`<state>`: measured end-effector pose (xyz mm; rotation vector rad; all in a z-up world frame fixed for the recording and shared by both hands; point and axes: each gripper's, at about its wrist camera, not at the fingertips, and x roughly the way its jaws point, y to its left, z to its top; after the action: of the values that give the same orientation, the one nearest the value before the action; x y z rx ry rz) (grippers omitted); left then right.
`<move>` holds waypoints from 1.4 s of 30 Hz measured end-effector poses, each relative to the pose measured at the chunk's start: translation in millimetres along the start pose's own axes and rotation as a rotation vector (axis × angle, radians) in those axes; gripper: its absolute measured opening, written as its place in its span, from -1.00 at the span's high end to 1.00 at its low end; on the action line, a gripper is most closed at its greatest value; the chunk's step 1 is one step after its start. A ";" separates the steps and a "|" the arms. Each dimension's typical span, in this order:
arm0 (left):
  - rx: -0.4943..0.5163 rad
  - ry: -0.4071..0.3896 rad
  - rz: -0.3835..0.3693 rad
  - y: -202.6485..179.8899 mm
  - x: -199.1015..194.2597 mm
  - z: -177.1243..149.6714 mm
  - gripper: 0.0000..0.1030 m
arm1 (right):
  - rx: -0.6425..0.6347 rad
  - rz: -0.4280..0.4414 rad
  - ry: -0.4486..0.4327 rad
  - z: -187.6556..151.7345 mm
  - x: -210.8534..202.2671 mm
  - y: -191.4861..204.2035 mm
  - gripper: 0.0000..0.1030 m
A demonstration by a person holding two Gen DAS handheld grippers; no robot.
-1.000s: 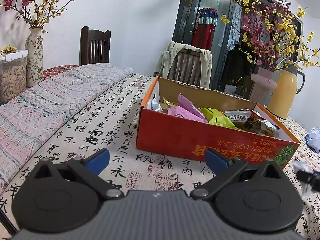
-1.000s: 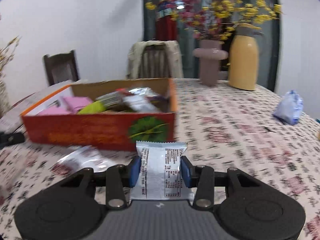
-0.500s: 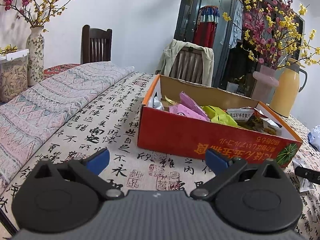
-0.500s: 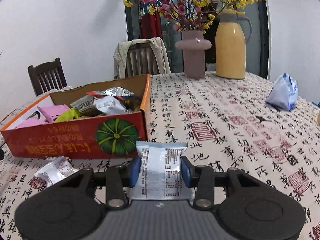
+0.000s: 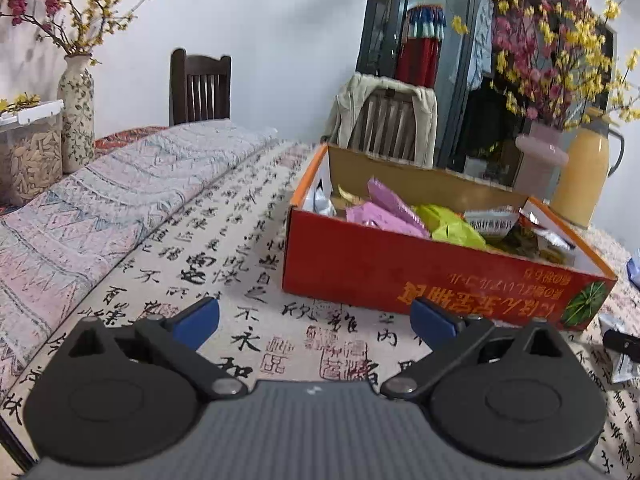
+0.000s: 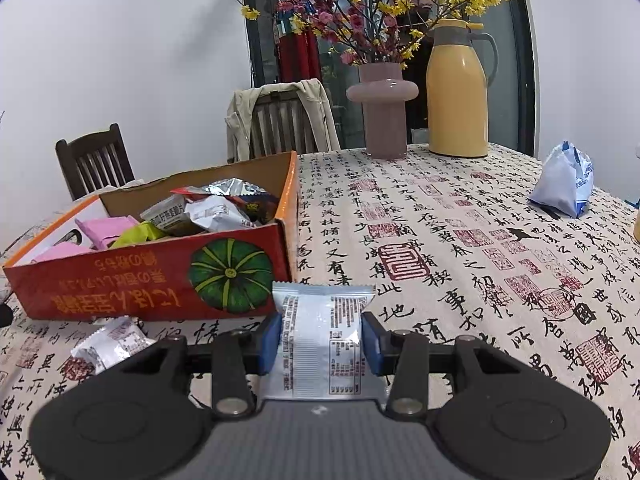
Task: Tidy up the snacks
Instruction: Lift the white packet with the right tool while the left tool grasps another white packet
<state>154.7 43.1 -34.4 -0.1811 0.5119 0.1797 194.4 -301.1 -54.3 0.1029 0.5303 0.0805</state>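
A red and orange cardboard box [image 5: 400, 276] [image 6: 132, 280] stands on the calligraphy-print tablecloth, with several snack packets in it: pink, lime green and silver. My right gripper [image 6: 320, 340] is shut on a silver snack packet [image 6: 320, 340], held upright just in front of the box's right corner. Another silver packet [image 6: 110, 342] lies on the cloth to its left, below the box. My left gripper [image 5: 316, 318] is open and empty, hovering over the cloth in front of the box's left end. The right gripper's tip [image 5: 622, 344] shows at that view's right edge.
A pink vase [image 6: 382, 112] of flowers and a yellow thermos [image 6: 458, 92] stand at the back. A blue-white bag [image 6: 564, 182] lies at the right. A folded patterned blanket [image 5: 100, 216], a floral vase [image 5: 76, 116] and a clear container [image 5: 28, 156] are on the left. Chairs ring the table.
My right gripper with the silver packet has shifted right, so the box now sits further left in its view. The left gripper has stayed put.
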 end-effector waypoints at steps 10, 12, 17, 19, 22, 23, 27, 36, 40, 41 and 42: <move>0.106 0.076 -0.051 -45.9 -2.5 15.7 -1.00 | 0.002 0.019 -0.009 -0.3 -1.5 -1.2 0.18; 0.149 0.090 -0.065 -64.5 -1.4 14.5 -1.00 | 0.003 0.021 -0.011 -0.7 -2.0 -1.5 0.18; 0.245 0.142 -0.115 -102.8 5.6 4.0 -1.00 | 0.008 0.024 -0.014 -0.7 -2.4 -1.8 0.18; 0.263 0.159 -0.123 -113.7 9.6 0.7 -1.00 | 0.009 0.027 -0.018 -1.2 -3.3 -1.8 0.18; 0.286 0.183 -0.139 -127.6 16.1 -2.0 -1.00 | 0.013 0.028 -0.023 -1.1 -4.0 -2.5 0.18; 0.294 0.192 -0.142 -131.0 19.3 -2.6 -1.00 | 0.016 0.029 -0.025 -1.2 -4.3 -2.9 0.18; 0.306 0.235 -0.144 -143.7 32.7 -5.3 -1.00 | 0.026 0.035 -0.027 -1.2 -4.7 -3.7 0.18; 0.324 0.261 -0.187 -151.7 37.4 -13.7 -0.59 | 0.030 0.051 -0.033 -2.3 -5.5 -5.0 0.18; 0.332 0.243 -0.198 -152.1 31.0 -15.0 -0.30 | 0.030 0.052 -0.034 -2.3 -5.9 -4.5 0.18; 0.329 0.241 -0.205 -150.8 29.7 -14.6 -0.19 | 0.030 0.051 -0.034 -2.3 -6.0 -4.6 0.18; 0.325 0.241 -0.215 -149.1 28.1 -14.1 -0.15 | 0.030 0.052 -0.034 -2.3 -6.1 -4.7 0.18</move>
<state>204.2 -100.8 -41.6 0.0614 0.7482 -0.1377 188.3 -306.2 -53.8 0.1470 0.4949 0.1214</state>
